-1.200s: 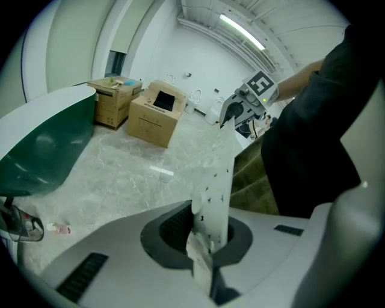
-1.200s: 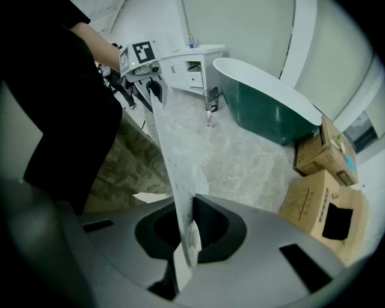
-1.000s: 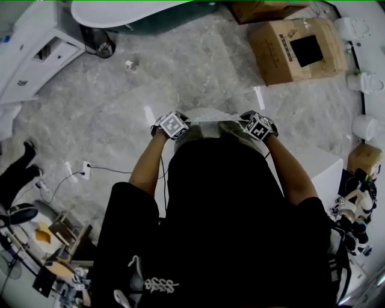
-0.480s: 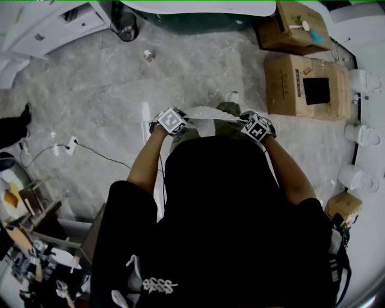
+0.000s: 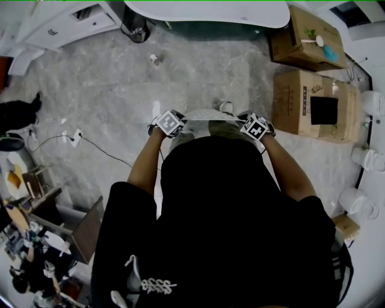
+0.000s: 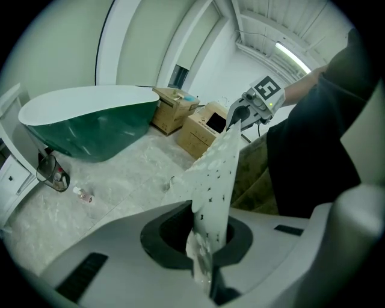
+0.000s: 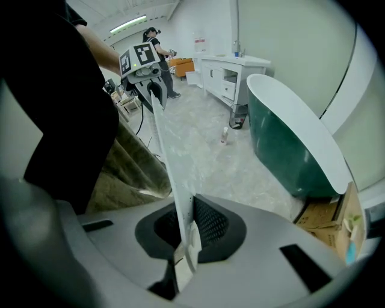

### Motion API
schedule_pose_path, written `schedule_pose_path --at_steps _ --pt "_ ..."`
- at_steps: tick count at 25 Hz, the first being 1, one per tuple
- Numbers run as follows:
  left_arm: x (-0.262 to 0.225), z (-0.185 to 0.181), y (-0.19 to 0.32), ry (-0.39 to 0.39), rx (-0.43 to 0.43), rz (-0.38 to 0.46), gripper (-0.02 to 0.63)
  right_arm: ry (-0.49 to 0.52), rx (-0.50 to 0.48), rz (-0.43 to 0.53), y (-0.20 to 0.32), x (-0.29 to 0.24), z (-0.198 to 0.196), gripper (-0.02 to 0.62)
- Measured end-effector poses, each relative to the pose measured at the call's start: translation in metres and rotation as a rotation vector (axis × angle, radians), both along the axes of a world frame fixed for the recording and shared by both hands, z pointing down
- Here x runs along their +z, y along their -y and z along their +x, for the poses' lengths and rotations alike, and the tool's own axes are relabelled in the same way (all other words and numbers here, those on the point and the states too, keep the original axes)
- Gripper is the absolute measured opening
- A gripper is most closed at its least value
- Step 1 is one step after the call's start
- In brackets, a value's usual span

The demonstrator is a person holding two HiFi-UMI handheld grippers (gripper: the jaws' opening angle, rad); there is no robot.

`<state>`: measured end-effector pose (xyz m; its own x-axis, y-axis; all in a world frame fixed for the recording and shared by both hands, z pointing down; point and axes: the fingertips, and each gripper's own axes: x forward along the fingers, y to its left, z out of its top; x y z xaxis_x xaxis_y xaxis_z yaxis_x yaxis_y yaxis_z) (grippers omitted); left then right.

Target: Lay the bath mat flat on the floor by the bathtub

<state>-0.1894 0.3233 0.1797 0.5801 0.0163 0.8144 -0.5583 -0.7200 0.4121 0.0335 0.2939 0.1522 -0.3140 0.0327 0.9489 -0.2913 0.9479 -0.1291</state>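
A thin pale speckled bath mat (image 5: 207, 114) hangs stretched between my two grippers in front of my body. My left gripper (image 5: 170, 123) is shut on one end of it, and the sheet (image 6: 218, 171) runs up out of its jaws toward the other gripper (image 6: 255, 101). My right gripper (image 5: 257, 127) is shut on the other end, with the mat (image 7: 170, 159) edge-on between its pads. The green bathtub with a white rim (image 5: 210, 12) stands at the top of the head view, across open marble floor (image 5: 198, 72). It also shows in the left gripper view (image 6: 90, 123) and the right gripper view (image 7: 295, 138).
Two cardboard boxes (image 5: 316, 105) (image 5: 307, 39) stand right of the tub. A white cabinet (image 5: 66, 24) and a black bin (image 5: 135, 27) are at the tub's left end. A small bottle (image 5: 155, 60) lies on the floor, a cable and socket strip (image 5: 75, 138) at left.
The whole scene has swung: the tub now sits centred at the top and the boxes have slid right and down. Both grippers keep hold of the mat, stretched between them.
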Motion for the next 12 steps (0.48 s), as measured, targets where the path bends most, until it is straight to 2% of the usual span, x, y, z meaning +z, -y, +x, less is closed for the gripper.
schedule_pose_path --at_steps 6,10,12 --pt "0.008 0.047 0.028 0.036 -0.028 -0.059 0.025 0.068 0.040 -0.063 0.049 0.014 0.045 0.028" --pt "0.007 0.079 0.057 0.035 -0.049 -0.072 0.025 0.070 0.060 -0.085 0.075 0.027 0.074 0.028" --pt "0.009 0.090 0.069 0.062 -0.048 -0.089 0.025 0.068 0.072 -0.101 0.082 0.030 0.088 0.028"
